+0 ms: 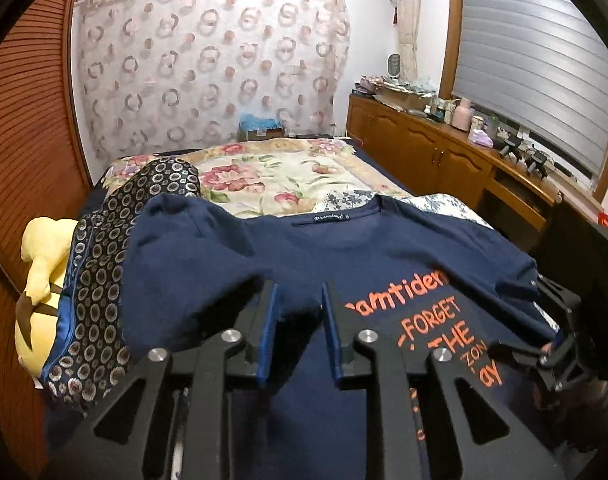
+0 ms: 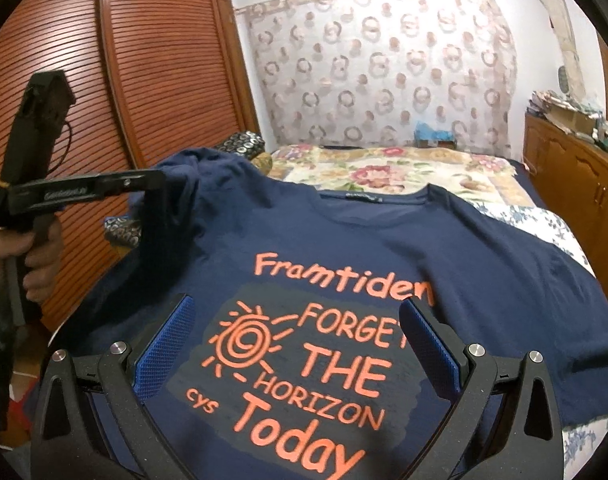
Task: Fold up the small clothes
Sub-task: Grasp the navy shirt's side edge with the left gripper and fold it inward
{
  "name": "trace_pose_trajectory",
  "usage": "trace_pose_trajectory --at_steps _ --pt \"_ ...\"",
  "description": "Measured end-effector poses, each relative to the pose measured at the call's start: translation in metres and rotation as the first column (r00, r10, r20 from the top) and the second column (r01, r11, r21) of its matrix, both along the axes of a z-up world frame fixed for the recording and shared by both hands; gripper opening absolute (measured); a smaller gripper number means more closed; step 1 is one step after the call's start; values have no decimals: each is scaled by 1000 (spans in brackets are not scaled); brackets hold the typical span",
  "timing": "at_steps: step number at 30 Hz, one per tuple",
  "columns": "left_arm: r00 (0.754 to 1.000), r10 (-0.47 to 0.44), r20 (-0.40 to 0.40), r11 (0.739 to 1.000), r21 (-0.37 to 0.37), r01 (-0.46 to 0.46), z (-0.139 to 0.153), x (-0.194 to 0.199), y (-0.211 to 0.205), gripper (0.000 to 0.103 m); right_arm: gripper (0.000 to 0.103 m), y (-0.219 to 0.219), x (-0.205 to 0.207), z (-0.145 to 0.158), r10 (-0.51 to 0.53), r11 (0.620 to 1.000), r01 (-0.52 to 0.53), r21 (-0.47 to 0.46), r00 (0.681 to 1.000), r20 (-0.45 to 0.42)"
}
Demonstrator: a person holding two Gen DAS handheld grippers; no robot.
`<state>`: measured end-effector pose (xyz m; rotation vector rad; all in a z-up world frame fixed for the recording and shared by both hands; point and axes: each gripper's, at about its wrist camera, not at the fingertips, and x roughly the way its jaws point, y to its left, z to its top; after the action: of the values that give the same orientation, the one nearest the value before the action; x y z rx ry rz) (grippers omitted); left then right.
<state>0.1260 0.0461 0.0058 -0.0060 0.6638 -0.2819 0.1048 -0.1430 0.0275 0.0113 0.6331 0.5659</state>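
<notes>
The shirt [image 2: 344, 248], navy knit with orange print, lies face up on the bed [image 2: 384, 168], collar toward twelve o'clock, hem nearest. Its ten o'clock sleeve [image 2: 192, 176] is lifted and seems pinched in the narrowly parted left claw [image 1: 300, 300]. The right claw [image 2: 296, 328] gapes wide over the print, holding nothing. Slatted wardrobe [image 2: 104, 60] at nine o'clock.

one navy T-shirt [image 2: 344, 240], two tongs [image 1: 300, 300] [image 2: 296, 320], one yellow plush toy [image 1: 44, 280]
</notes>
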Motion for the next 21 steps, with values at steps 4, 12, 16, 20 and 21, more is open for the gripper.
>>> trace_pose_trajectory --at_steps 4,12,16,20,21 --pt "999 19 30 1000 -12 -18 7 -15 8 33 103 0 2 -1 1 1000 -1 -3 1000 -5" --pt "993 83 89 997 -10 -82 13 -36 37 58 103 17 9 2 48 998 -47 -40 999 2" --pt "990 110 89 994 -2 -110 8 -42 48 59 103 33 18 5 96 993 -95 -64 995 9" --pt "989 126 80 992 -6 -126 2 -43 54 59 97 49 32 1 145 986 -145 -86 989 -8" --pt "988 133 73 991 -2 -133 -1 -42 55 59 92 53 39 -1 157 983 -159 -91 987 -22"
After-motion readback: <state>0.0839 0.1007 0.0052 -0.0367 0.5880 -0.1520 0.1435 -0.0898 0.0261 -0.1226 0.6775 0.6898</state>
